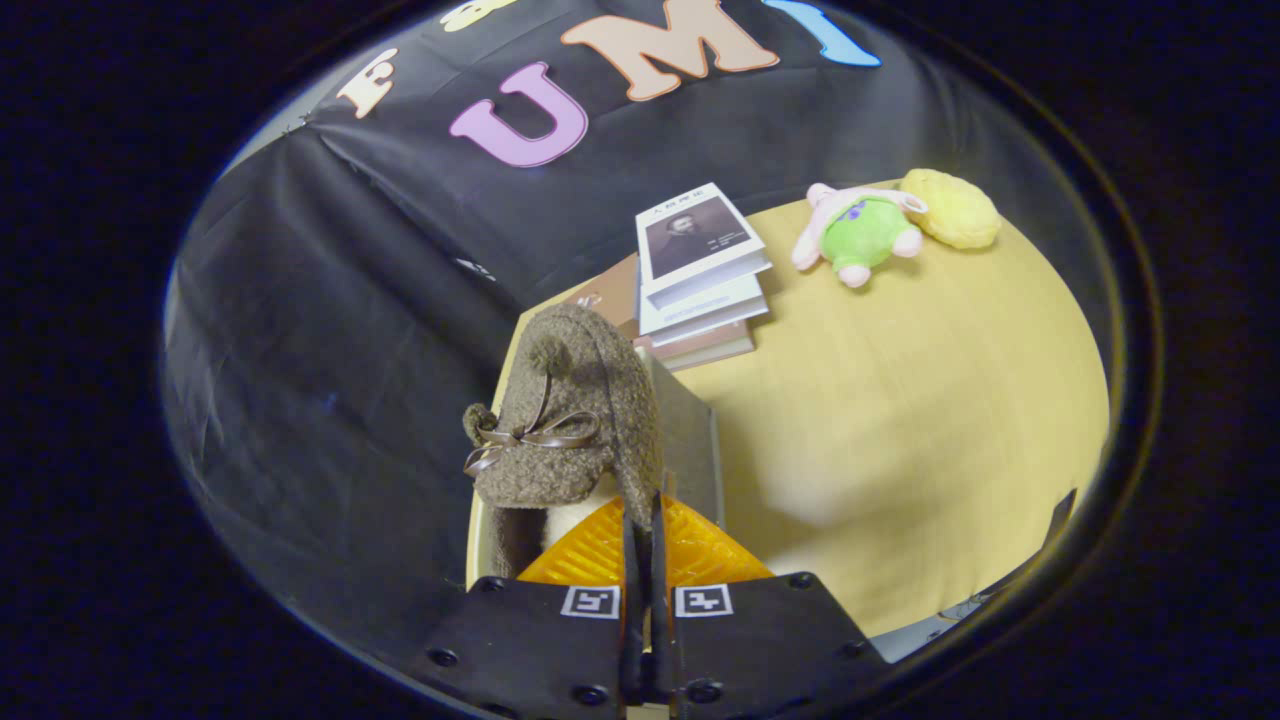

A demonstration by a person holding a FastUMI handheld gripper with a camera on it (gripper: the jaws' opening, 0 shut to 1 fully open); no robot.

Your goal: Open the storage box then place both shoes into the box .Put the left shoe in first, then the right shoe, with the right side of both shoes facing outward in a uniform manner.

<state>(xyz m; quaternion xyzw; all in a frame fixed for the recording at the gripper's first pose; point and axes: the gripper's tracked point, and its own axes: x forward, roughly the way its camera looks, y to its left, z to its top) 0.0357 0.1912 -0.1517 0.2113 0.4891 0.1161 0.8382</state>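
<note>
A brown fuzzy shoe [575, 420] with a brown ribbon bow and two pompoms hangs tilted just ahead of my fingers, toe pointing away from me. My gripper [641, 530] is shut on the rim of the shoe's opening, whose pale lining shows beside the fingers. Right behind the shoe stands a grey flat panel [690, 440]; I cannot tell whether it belongs to the storage box. The shoe is over the left end of the yellow wooden table [900, 420].
A stack of books [695, 275] lies beyond the shoe near the black cloth wall. Farther right on the table lie a green and pink plush toy [860, 235] and a yellow plush [950, 208]. The table's left edge drops off beside the shoe.
</note>
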